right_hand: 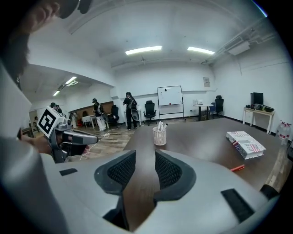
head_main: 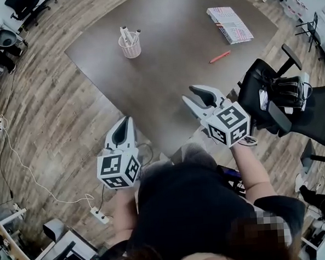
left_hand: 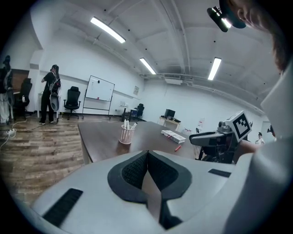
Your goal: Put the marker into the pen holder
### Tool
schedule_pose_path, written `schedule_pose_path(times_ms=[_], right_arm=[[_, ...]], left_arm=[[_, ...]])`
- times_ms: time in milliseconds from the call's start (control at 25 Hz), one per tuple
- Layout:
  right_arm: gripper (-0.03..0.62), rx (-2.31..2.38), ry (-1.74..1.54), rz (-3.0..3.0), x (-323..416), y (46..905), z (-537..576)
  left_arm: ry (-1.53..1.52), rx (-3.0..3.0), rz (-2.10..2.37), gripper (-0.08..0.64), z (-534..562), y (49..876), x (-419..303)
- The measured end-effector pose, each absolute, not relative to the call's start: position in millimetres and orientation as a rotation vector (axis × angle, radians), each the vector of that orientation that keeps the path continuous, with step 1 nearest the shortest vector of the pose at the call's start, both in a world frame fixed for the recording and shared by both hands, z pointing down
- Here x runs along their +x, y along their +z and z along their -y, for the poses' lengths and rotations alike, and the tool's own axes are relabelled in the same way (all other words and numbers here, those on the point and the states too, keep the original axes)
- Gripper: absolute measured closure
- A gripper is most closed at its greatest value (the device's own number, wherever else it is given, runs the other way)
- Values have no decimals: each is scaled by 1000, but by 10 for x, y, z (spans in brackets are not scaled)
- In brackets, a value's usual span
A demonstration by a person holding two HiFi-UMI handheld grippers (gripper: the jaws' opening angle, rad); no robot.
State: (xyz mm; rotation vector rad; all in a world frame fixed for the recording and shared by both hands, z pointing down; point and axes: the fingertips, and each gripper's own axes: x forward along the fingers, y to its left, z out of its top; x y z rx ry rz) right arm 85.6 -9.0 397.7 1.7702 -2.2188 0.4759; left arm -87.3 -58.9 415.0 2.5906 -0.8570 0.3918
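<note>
My right gripper (head_main: 189,93) is wide open and empty; my left gripper (head_main: 127,120) is pinched shut, empty too. The red marker (head_main: 220,56) lies flat, upper right of the head view — a sloppy pinch and it probably rolls away. The pen holder (head_main: 130,46), upper middle, looks light — easy to tip.

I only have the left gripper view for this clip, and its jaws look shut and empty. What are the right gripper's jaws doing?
Observer: In the right gripper view, the right gripper has its jaws apart with nothing between them.
Operator: Is the marker near it?
Observer: In the head view, the red marker lies untouched on the table, roughly between that gripper and the book.
Operator: Where does my left gripper hang?
Observer: In the head view it shows at the table's near left edge, mostly against the wooden floor.
</note>
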Motion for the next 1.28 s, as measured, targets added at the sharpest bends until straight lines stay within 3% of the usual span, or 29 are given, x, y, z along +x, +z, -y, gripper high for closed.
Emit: schedule_pose_path(times_ms=[840,1280], right_arm=[[443,1174,422,2196,2788,4828,616],[454,717,283,1965,3342,5552,621]], left_arm=[[450,2426,1106,532,813,4395,454],[510,2401,1120,532,793,4578,948]])
